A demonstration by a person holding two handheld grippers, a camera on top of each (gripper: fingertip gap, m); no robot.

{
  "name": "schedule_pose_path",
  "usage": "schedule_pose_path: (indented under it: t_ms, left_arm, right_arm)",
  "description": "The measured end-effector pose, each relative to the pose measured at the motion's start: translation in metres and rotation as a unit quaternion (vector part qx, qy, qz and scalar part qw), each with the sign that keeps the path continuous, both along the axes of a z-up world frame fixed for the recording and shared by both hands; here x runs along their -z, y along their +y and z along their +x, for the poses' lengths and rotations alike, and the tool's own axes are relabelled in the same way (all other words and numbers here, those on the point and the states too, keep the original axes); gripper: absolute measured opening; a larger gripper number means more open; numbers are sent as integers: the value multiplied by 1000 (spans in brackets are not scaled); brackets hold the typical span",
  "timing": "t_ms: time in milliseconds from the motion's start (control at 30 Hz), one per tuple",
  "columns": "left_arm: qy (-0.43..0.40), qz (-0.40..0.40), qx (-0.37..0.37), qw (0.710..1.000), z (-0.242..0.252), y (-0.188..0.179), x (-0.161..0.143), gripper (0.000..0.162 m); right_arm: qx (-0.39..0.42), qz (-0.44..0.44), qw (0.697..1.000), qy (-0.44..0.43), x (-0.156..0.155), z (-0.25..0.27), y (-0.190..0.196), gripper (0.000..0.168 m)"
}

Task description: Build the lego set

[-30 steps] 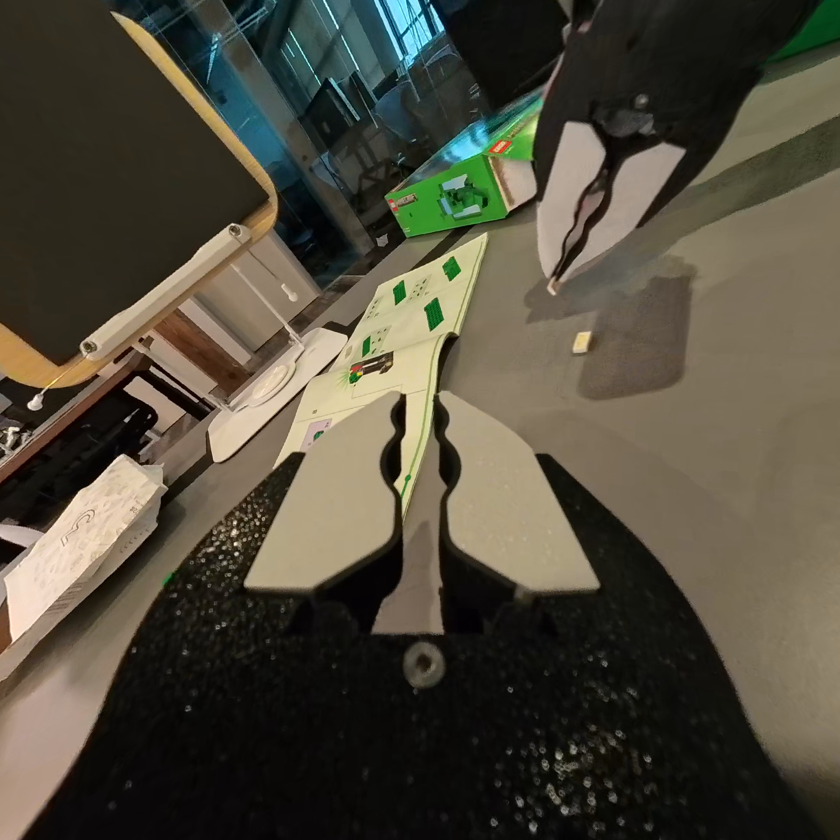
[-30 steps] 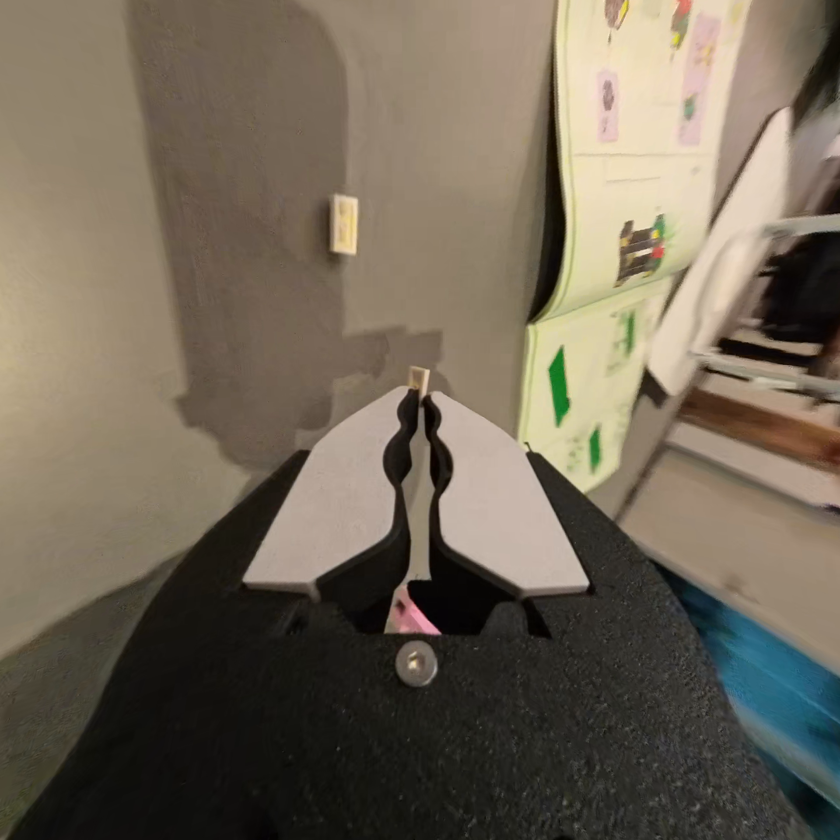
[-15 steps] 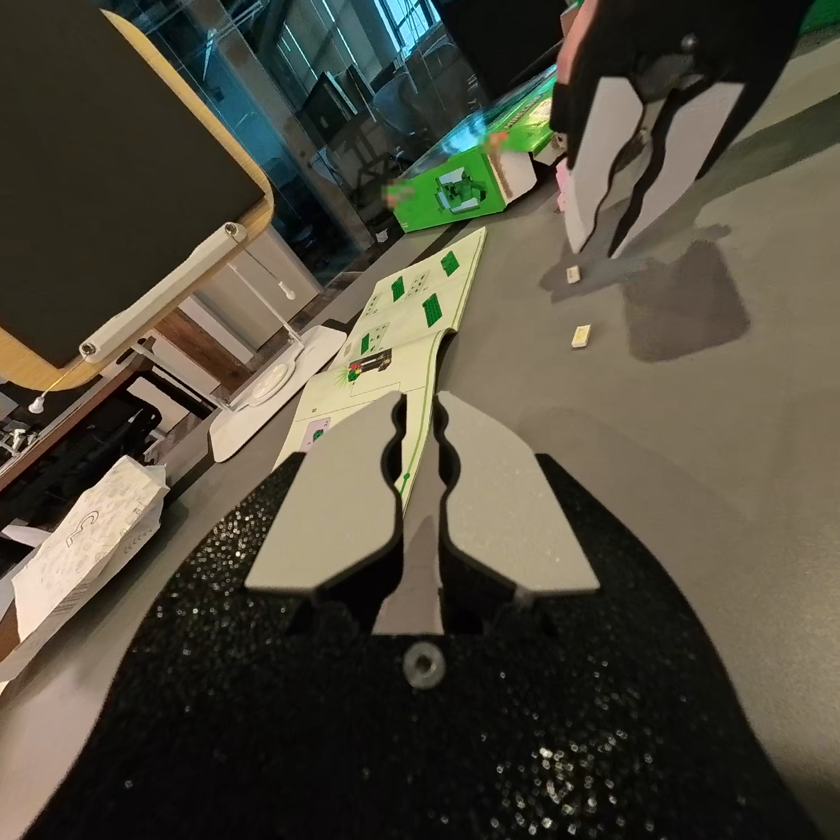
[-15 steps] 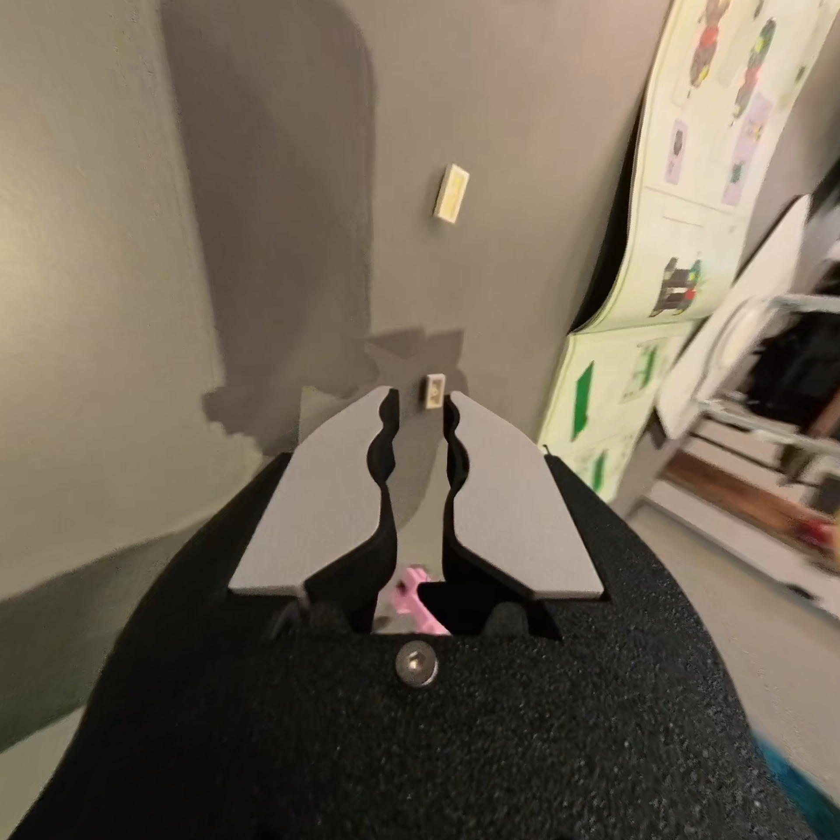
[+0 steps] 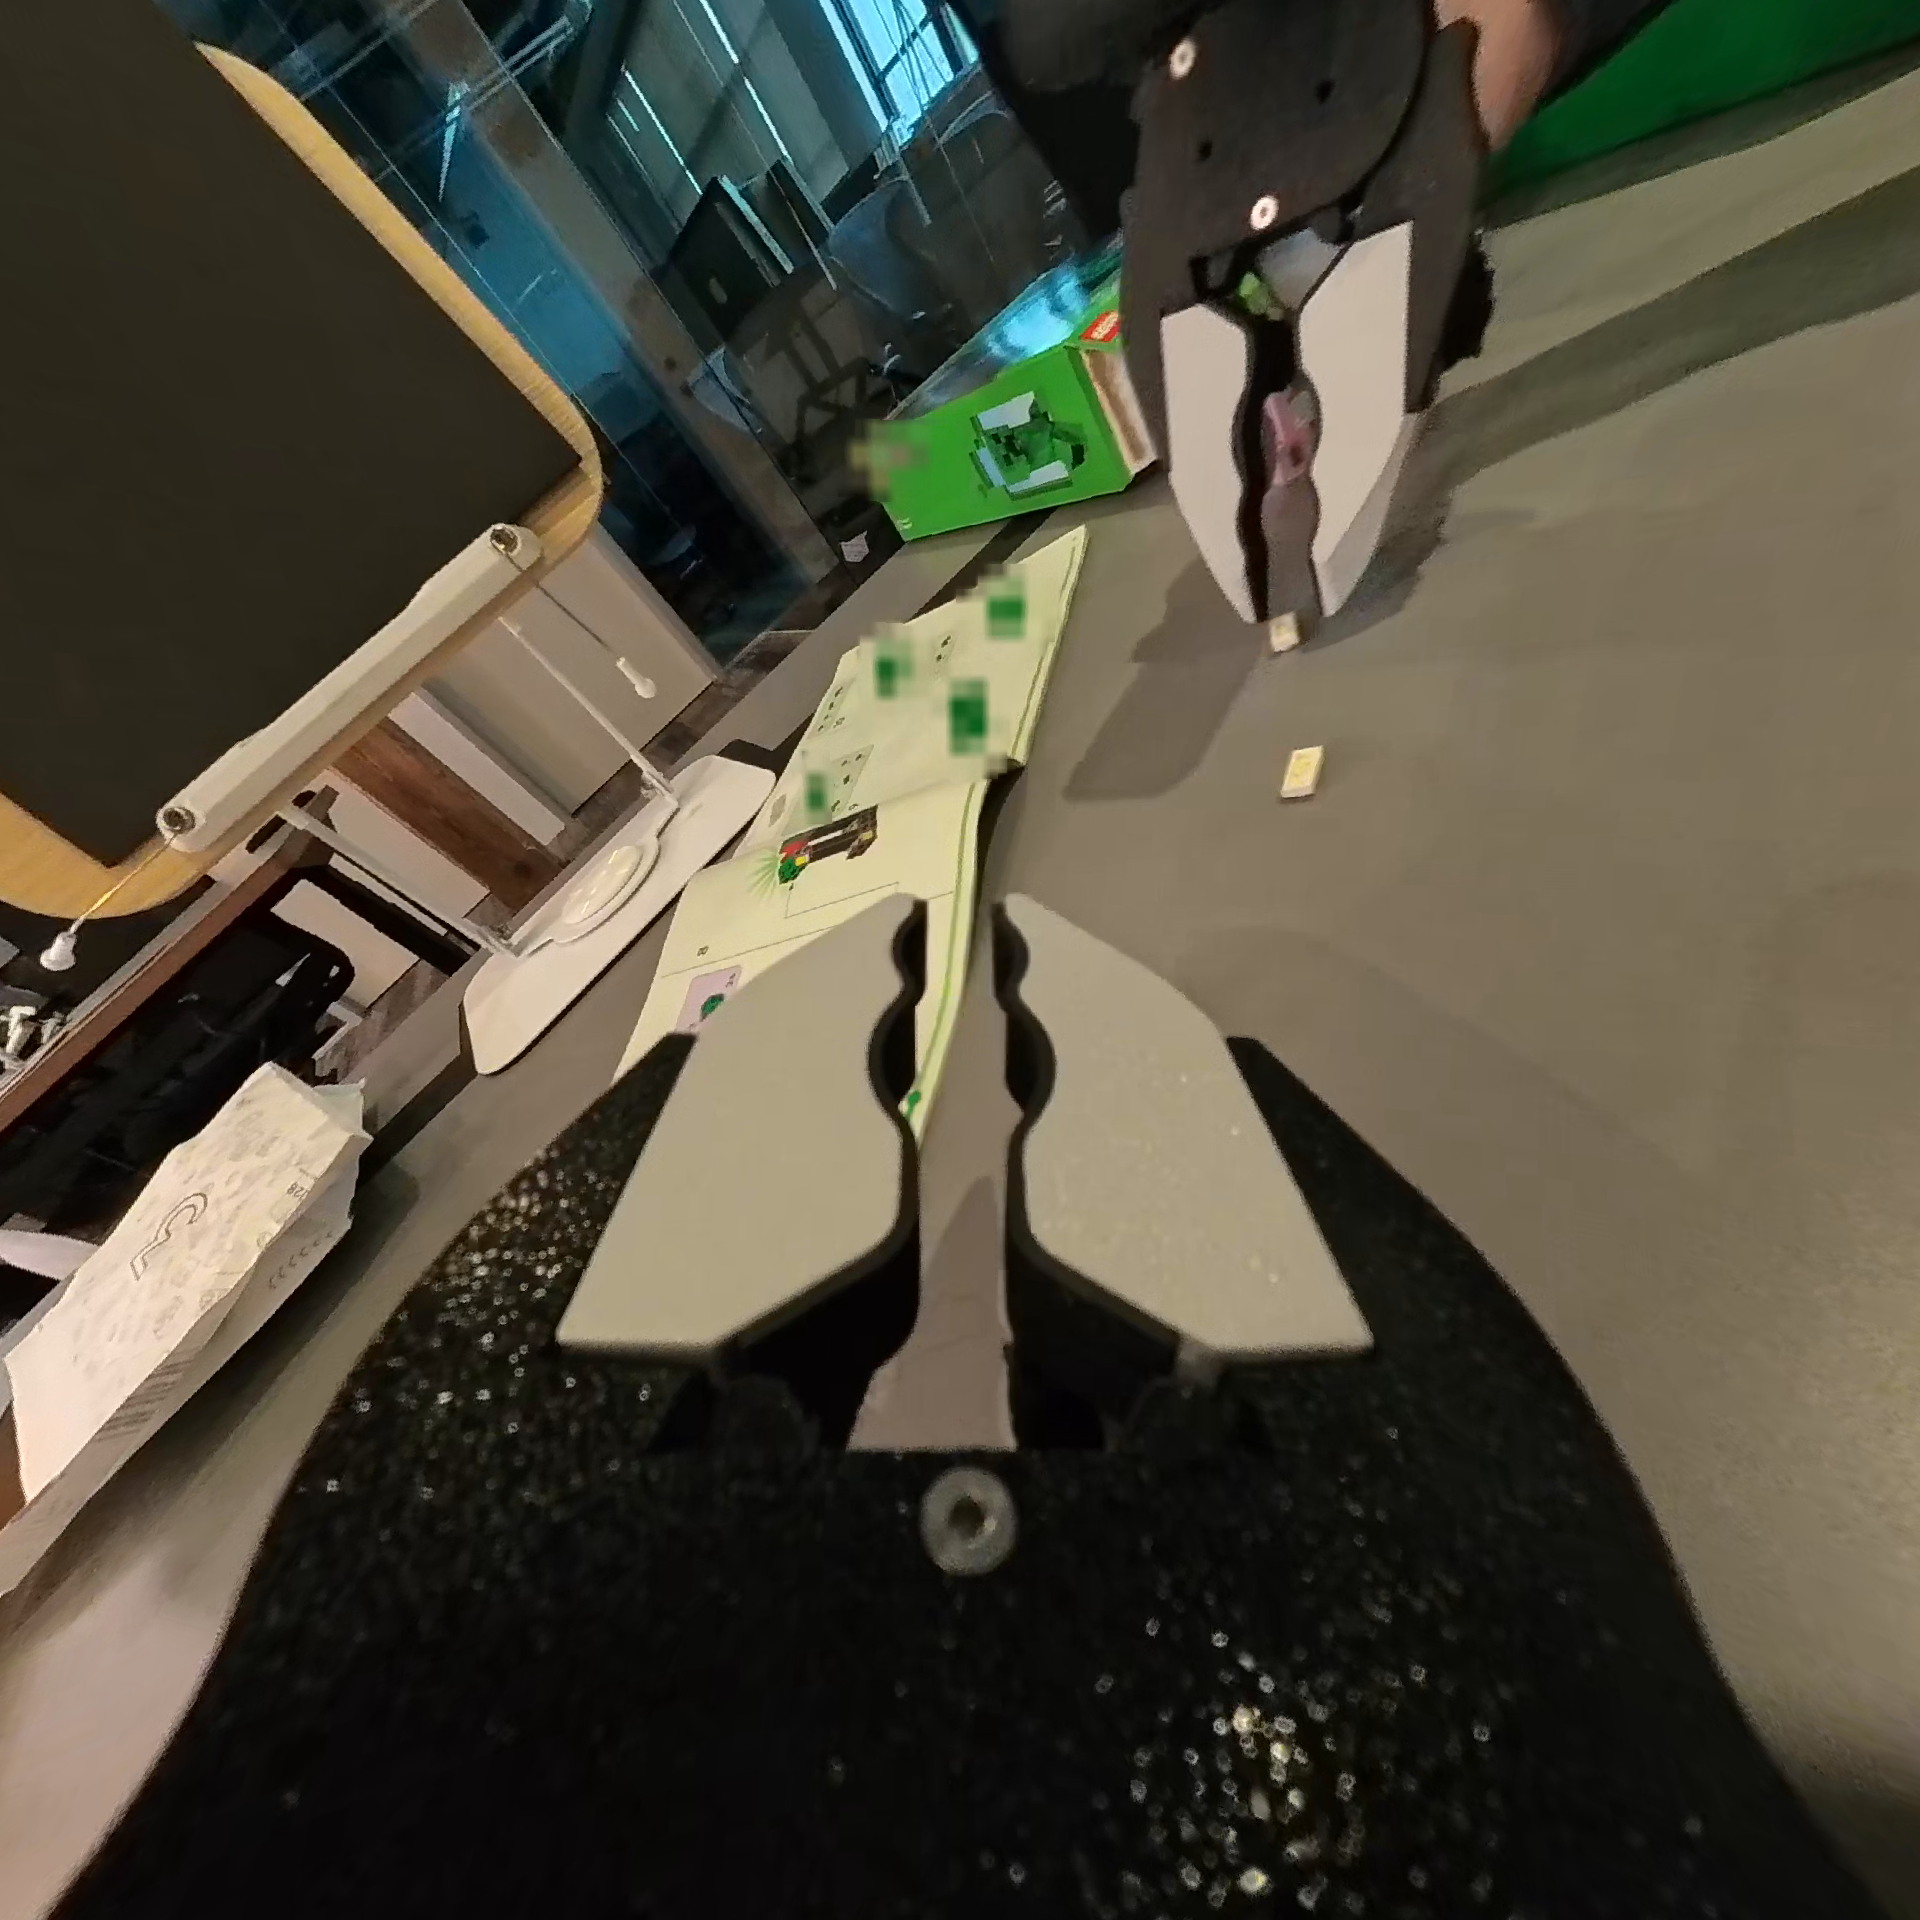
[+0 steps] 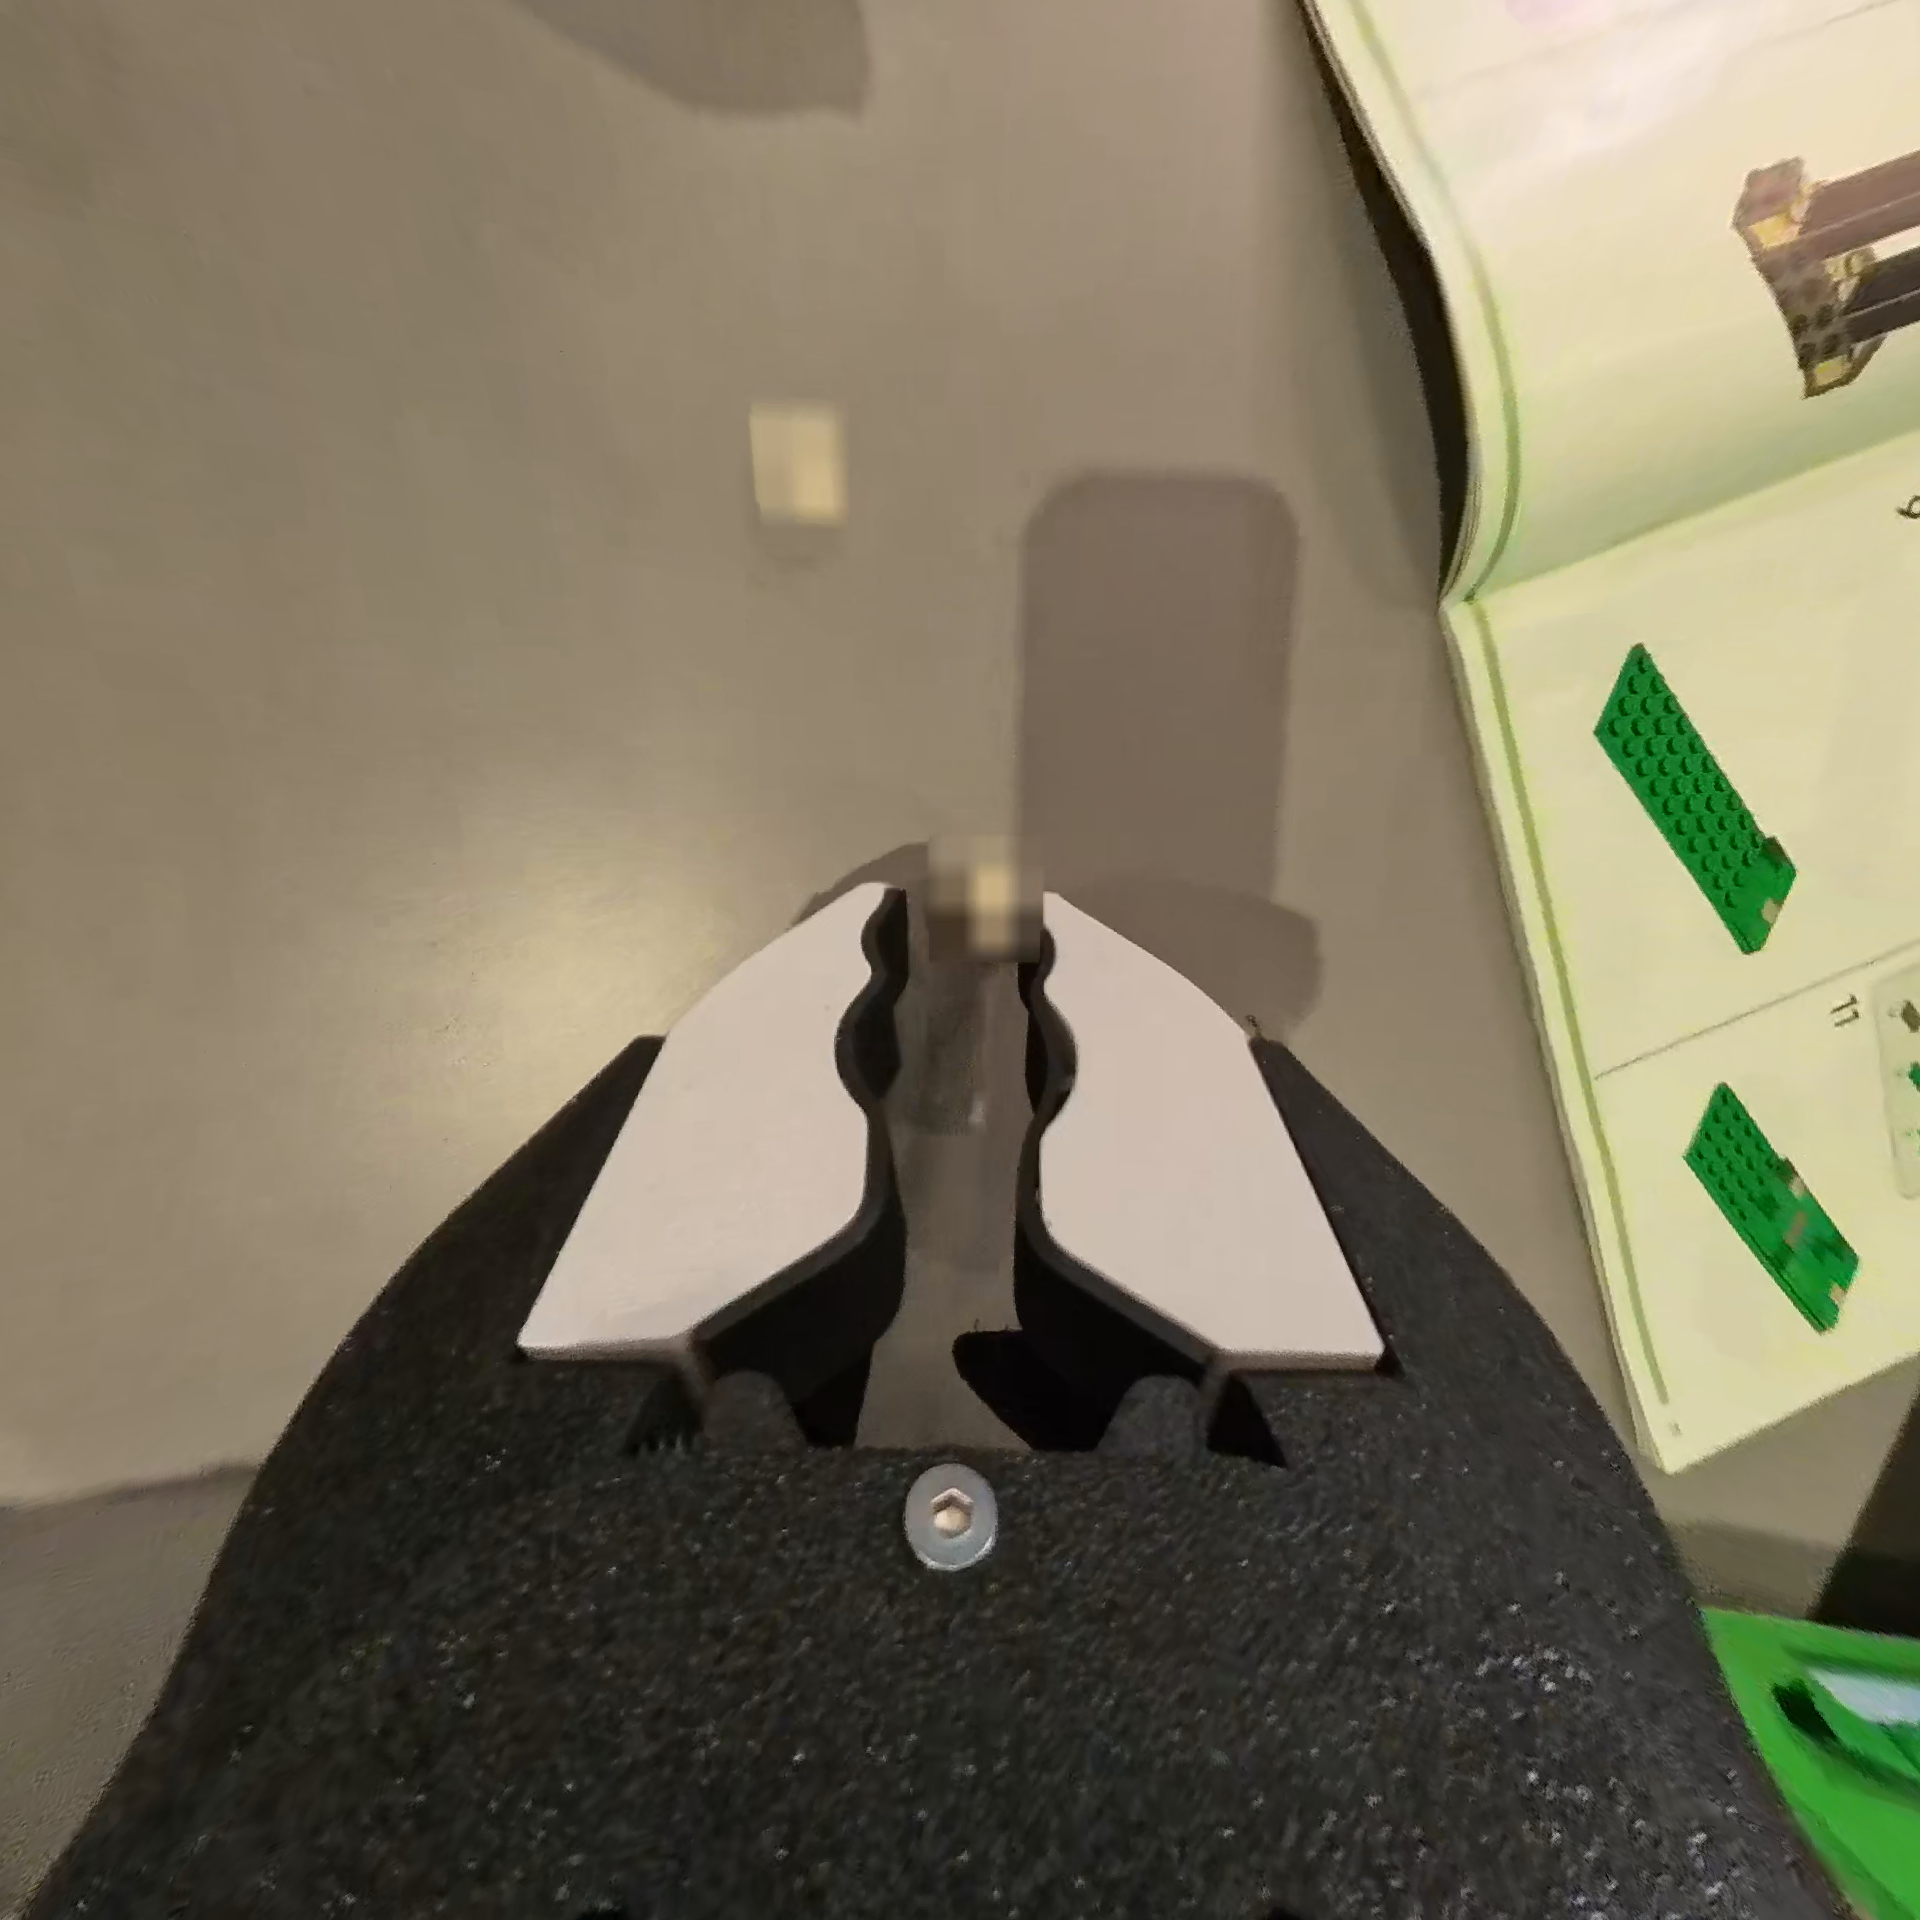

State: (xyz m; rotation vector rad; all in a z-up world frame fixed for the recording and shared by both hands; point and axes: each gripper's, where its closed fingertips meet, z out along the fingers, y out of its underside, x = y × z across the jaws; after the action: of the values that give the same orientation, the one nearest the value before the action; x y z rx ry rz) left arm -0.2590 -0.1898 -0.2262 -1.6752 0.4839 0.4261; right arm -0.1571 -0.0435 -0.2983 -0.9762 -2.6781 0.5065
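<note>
A small tan tile (image 6: 982,894) lies on the grey table (image 6: 416,831), right at the tips of my right gripper (image 6: 971,914). Its jaws stand a tile's width apart, one on each side of the tile. From the left wrist view the right gripper (image 5: 1286,608) points down at the same tile (image 5: 1286,631), which rests on the table just under its tips. A second tan tile (image 6: 798,462) lies apart from it and also shows in the left wrist view (image 5: 1301,774). My left gripper (image 5: 954,920) is slightly open and empty, low over the table.
An open instruction booklet (image 5: 935,748) lies left of the tiles, and shows at the right in the right wrist view (image 6: 1683,675). A green set box (image 5: 1008,457) lies behind it. A white lamp base (image 5: 613,894) and a paper bag (image 5: 177,1278) sit at the table's left edge. The tips of one gripper are about 20 centimeters away from the tips of the other.
The right gripper let go of the tan tile onto the table, then turned and came back down with its tips around it. The tile stayed where it was put. The left gripper barely moved.
</note>
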Motion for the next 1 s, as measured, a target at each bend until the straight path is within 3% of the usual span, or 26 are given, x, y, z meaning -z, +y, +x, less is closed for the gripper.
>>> schedule_pose_path:
  t_ms: [200, 300, 433, 667, 1000]
  left_arm:
    - [-49, 0, 72, 996, 21, 2, -2, 26]
    - [-45, -15, 123, 991, 41, 9, -6, 29]
    - [31, -34, 173, 984, 69, 29, -11, 32]
    - [40, -82, 221, 971, 92, 67, -5, 28]
    - [36, -116, 215, 969, 93, 76, 1, 33]
  right_arm:
    - [3, -22, 999, -44, 5, 0, 3, 8]
    - [25, -94, 992, -83, -1, 4, -11, 8]
    - [33, -230, 967, -108, -28, 4, -47, 8]
    - [16, -336, 929, -154, -57, 7, -78, 8]
    - [14, -344, 924, -170, -59, 10, -80, 8]
